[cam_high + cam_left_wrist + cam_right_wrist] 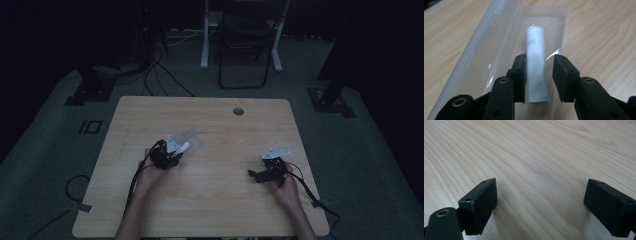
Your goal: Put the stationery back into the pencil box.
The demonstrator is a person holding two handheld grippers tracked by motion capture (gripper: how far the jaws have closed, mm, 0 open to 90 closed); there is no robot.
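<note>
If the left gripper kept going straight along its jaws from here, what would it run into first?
The left gripper already straddles a white tube lying on a clear plastic sleeve. Going straight on, its jaws would slide along the tube toward its far end; one jaw looks close to touching it, though depth is unclear.

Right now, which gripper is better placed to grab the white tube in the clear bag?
Left. The left gripper already has its fingers either side of the white tube in the clear bag. The right gripper hangs open over bare table, well away.
</note>
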